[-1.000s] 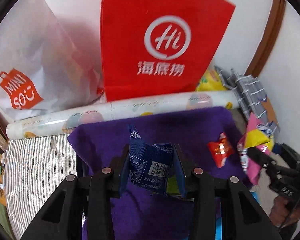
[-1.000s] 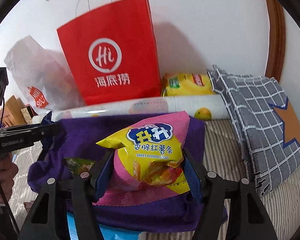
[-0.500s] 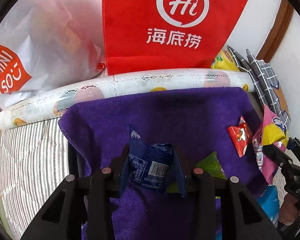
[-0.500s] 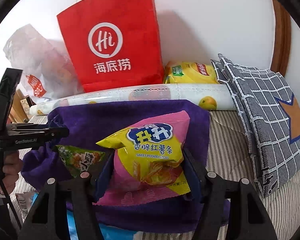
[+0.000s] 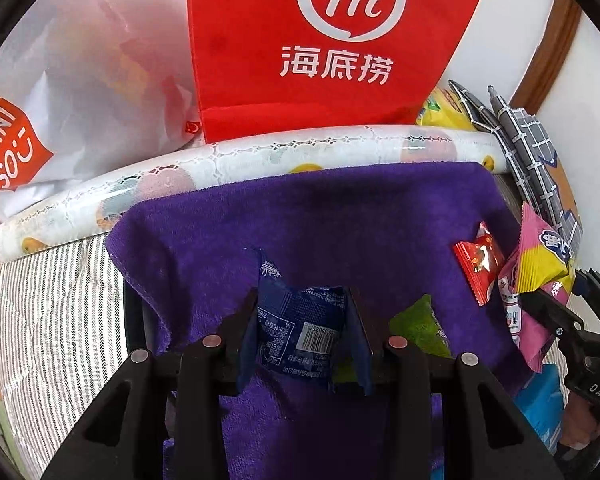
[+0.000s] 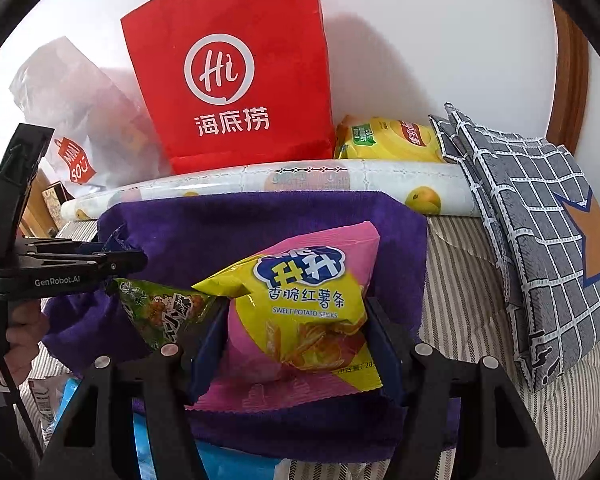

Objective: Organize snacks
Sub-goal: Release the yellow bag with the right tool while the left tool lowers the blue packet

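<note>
Snacks are spread over a purple towel (image 5: 340,216) on a striped bed. In the left wrist view, the left tongs (image 5: 300,320) are drawn in narrow and clamp a dark blue snack packet (image 5: 296,320), its barcode facing the camera, just above the towel. A green snack packet (image 5: 418,326) lies just right of those tongs, and a small red snack packet (image 5: 479,261) lies further right on the towel. At the right edge the right tongs hold a pink and yellow bag, partly cut off. Behind the towel lies a patterned roll (image 5: 260,156), then a red paper bag (image 5: 320,48) and a white plastic bag (image 5: 60,92) against a white wall. Against the frame a second ago, the towel fills more of this view and the red bag sits higher and nearer; the green packet has come into sight.

In the right wrist view, the right tongs (image 6: 296,340) stand about half open, pressed on both sides of a pink and yellow sweet potato sticks bag (image 6: 300,304) held over the towel (image 6: 220,232). The left tongs (image 6: 116,258) reach in from the left, a scrap of the blue packet showing at their tips, a hand (image 6: 20,328) below. The green packet (image 6: 160,312) lies beneath them. A yellow pack (image 6: 388,140) and a grey checked cushion (image 6: 540,220) sit at the right. Compared with a second ago, the left tongs show lower and further in
</note>
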`<state>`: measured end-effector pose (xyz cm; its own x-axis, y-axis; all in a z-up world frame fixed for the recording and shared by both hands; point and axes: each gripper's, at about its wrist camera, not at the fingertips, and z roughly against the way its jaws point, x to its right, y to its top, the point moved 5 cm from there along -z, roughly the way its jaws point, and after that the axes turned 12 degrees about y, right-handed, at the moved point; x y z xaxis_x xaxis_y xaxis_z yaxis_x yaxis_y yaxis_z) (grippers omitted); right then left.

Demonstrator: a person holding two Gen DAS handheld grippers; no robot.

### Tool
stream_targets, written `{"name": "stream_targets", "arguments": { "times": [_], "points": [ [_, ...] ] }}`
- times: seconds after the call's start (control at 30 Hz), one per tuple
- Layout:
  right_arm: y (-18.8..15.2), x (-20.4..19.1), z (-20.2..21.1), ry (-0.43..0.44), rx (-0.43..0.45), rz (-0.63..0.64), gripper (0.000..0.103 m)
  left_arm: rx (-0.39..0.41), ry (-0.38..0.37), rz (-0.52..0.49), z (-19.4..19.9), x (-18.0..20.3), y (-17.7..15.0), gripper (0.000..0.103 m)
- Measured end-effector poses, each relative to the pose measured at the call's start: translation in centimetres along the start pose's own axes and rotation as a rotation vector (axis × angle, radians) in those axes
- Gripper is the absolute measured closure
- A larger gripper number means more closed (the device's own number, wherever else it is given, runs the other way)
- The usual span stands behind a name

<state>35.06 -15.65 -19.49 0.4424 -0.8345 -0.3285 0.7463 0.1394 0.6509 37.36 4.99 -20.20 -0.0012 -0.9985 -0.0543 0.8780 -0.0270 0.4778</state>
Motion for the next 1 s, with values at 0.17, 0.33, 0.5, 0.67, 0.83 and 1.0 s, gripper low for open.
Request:
{"name": "stream_targets", "arguments": {
  "times": [0.17,0.33,0.5,0.67,0.83,1.0],
  "points": [
    [-0.2,0.3,-0.3,-0.002,-0.004,-0.018,0.038,-0.005,0.003,-0.010,0.0,0.2,-0.1,0.062],
    [-0.2,0.4,-0.4,0.002,-0.003,-0.023,0.038,-0.011,0.012,-0.021,0.0,0.3,-0.1,0.062],
    [-0.2,0.2,-0.3,0.014,-0.006,-0.022,0.038,-0.024,0.021,-0.040,-0.4,0.7,-0.2,0.062],
    [-0.2,0.2,-0.1,0.005,0.001,-0.017,0.037,-0.030,0.022,-0.050,-0.6,0.9,-0.3,0.062],
    [0.0,0.0,0.3,0.012,0.006,-0.020,0.033,-0.029,0.012,-0.044,-0.4,0.8,-0.1,0.056],
    [0.4,-0.2,1.5,0.014,0.056,-0.012,0.024,-0.009,-0.020,-0.027,0.8,0.7,0.1,0.035]
  ]
}}
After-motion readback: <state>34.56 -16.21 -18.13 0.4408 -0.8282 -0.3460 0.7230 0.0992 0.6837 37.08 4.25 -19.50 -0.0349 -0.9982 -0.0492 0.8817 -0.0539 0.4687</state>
